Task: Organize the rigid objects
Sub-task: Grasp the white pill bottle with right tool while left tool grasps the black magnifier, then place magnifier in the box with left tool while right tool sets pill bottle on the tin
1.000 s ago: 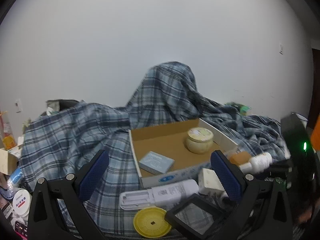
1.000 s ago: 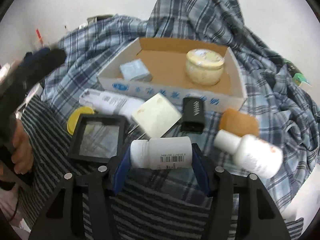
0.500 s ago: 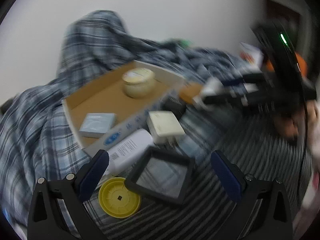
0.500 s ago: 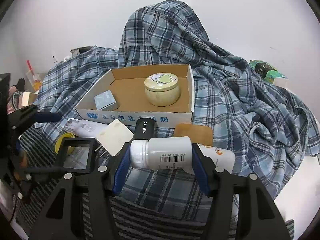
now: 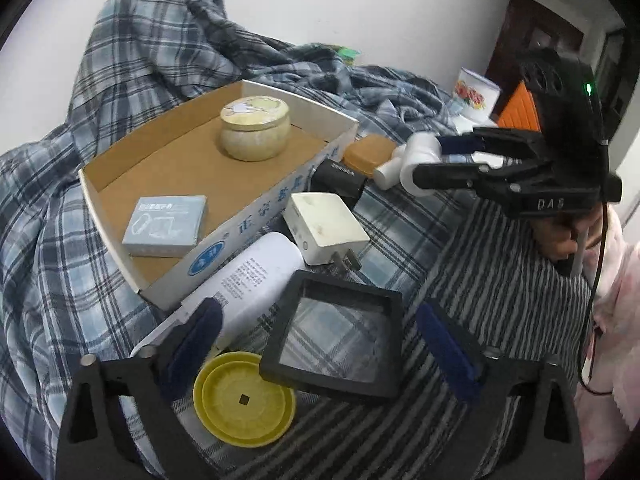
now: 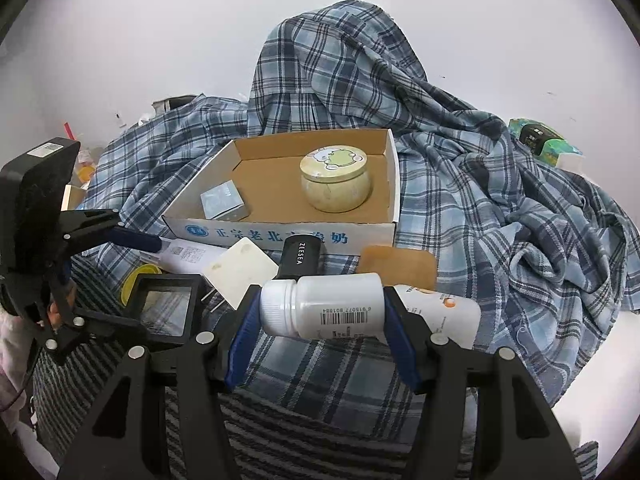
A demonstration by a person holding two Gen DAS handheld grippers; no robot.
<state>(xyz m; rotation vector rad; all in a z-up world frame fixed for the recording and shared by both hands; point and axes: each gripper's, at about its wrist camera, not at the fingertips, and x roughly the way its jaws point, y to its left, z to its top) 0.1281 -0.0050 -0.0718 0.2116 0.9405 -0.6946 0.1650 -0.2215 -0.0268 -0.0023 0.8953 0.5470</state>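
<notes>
My right gripper (image 6: 320, 316) is shut on a white pill bottle (image 6: 328, 310) lying sideways, held above the plaid cloth in front of the cardboard tray (image 6: 280, 234); it also shows in the left wrist view (image 5: 420, 160). The tray (image 5: 256, 216) holds a cream round tin (image 5: 254, 128) and a small blue-grey box (image 5: 166, 226). My left gripper (image 5: 320, 340) is open, its fingers on either side of a black square frame case (image 5: 336, 340). A yellow lid (image 5: 244, 400), a white tube (image 5: 248, 284), a white charger (image 5: 326, 228), a black box (image 5: 340, 178) and an orange case (image 5: 368, 150) lie nearby.
A second white bottle (image 6: 440, 312) lies right of the held one. Rumpled plaid cloth (image 6: 500, 200) covers the surface and rises in a hump behind the tray. A floral mug (image 5: 476, 92) stands far right. A striped cloth (image 5: 500, 292) lies in front.
My left gripper has swung from looking across the tray to a lower spot over the black frame case. My right gripper has lifted the white bottle and moved it back.
</notes>
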